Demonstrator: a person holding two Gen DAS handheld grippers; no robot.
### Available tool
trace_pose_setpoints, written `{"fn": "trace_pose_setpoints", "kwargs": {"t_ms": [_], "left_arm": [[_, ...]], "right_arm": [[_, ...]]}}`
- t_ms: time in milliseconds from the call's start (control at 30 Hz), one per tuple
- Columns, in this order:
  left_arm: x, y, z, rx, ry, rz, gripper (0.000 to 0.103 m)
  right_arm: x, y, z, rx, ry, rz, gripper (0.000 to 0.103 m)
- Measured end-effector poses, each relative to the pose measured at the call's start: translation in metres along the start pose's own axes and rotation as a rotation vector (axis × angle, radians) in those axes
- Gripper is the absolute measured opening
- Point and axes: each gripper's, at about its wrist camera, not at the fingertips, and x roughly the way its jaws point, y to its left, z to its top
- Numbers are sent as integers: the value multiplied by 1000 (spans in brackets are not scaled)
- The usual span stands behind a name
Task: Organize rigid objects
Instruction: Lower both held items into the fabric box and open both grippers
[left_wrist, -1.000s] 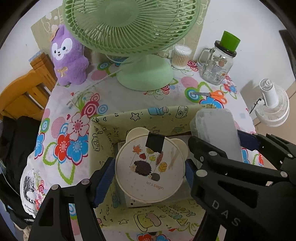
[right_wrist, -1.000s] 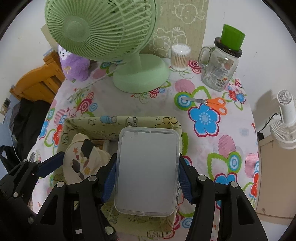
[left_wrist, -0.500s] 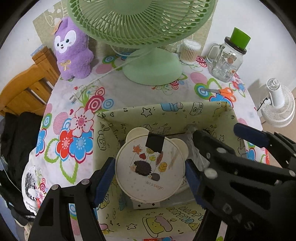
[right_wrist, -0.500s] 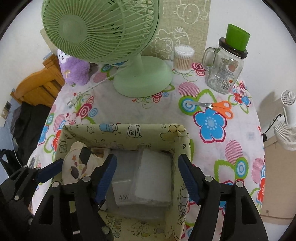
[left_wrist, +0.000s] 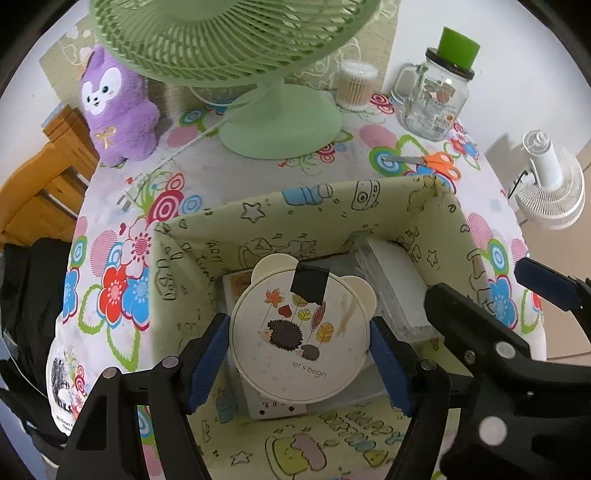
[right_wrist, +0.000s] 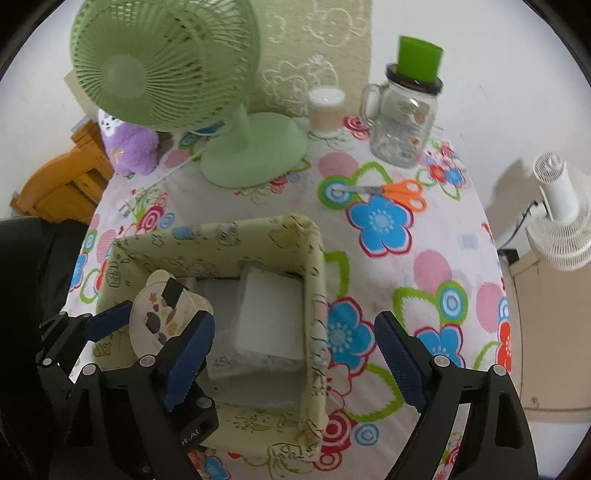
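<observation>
A round cream box with bear ears and a hedgehog print (left_wrist: 299, 332) hangs over the inside of the yellow-green fabric bin (left_wrist: 332, 199), and my left gripper (left_wrist: 298, 350) is shut on its sides. A translucent plastic box (right_wrist: 271, 314) lies inside the bin (right_wrist: 221, 236) on its right side, tilted over other flat items. Above the bin's right wall, my right gripper (right_wrist: 295, 339) has its jaws opening wide and touches nothing. The round box (right_wrist: 159, 317) also shows in the right wrist view.
A green desk fan (left_wrist: 273, 118) stands behind the bin, with a purple plush toy (left_wrist: 118, 107) to its left. A cotton-swab tub (left_wrist: 356, 85), a glass jar with a green lid (left_wrist: 436, 99) and orange scissors (left_wrist: 424, 162) sit at the back right. A white fan (left_wrist: 550, 181) stands off the table.
My right gripper let go of the translucent box, which dropped into the bin. Its jaws spread wide and shifted right. The left gripper kept its hold on the round box.
</observation>
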Motion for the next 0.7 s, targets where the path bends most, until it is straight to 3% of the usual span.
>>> {"fn": "trace_pose_setpoints", "kwargs": {"t_ms": [267, 500, 700], "left_arm": [[24, -4, 8, 27, 25, 33, 77], [25, -1, 9, 40, 26, 56, 93], [15, 0, 2, 62, 21, 64, 95]], "right_arm": [[14, -15, -4, 50, 32, -7, 90], [18, -14, -3, 48, 41, 4, 90], [16, -9, -9, 47, 46, 11, 90]]}}
